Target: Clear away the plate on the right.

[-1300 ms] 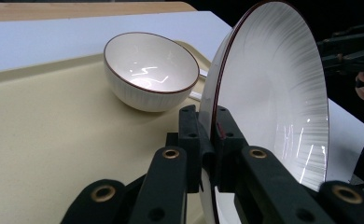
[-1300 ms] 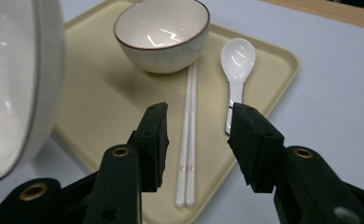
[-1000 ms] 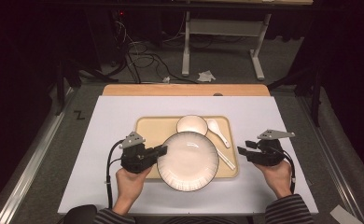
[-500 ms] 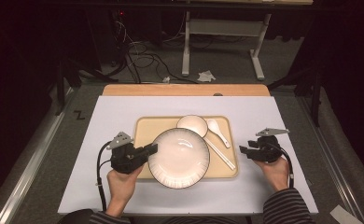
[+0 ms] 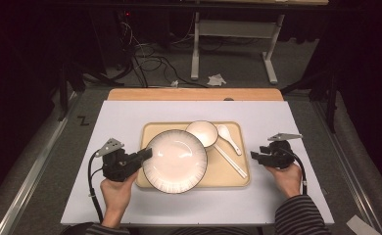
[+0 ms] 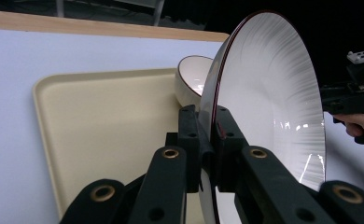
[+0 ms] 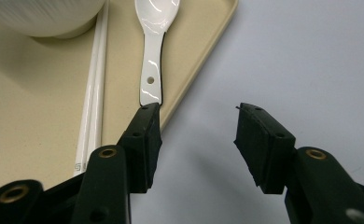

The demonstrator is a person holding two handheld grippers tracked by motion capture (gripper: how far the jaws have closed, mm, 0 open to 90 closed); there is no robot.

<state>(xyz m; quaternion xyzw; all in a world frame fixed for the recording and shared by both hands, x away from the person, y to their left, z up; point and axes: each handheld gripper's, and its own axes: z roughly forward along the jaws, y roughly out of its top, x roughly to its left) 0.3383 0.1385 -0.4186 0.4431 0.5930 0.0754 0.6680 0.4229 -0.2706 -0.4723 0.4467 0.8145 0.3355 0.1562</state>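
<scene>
White matting covers the table in front of you, with dark floor and cables beyond it. Your left gripper is clamped on the rim of the plate; in the left gripper view the two jaws pinch the dark-edged rim between them, one on each face of the plate. Seen from there the plate stands on edge, rising up and away from the jaws, with the bowl just behind it and the bare tray off to the jaws' left. From above, the plate sits over the tray's near-left part, overlapping the bowl at its far side. Your right gripper is released, jaws apart and holding nothing, hovering over the mat just outside the tray's right edge. Ahead of its left jaw lie the spoon and, further left, the chopsticks, both on the tray.
</scene>
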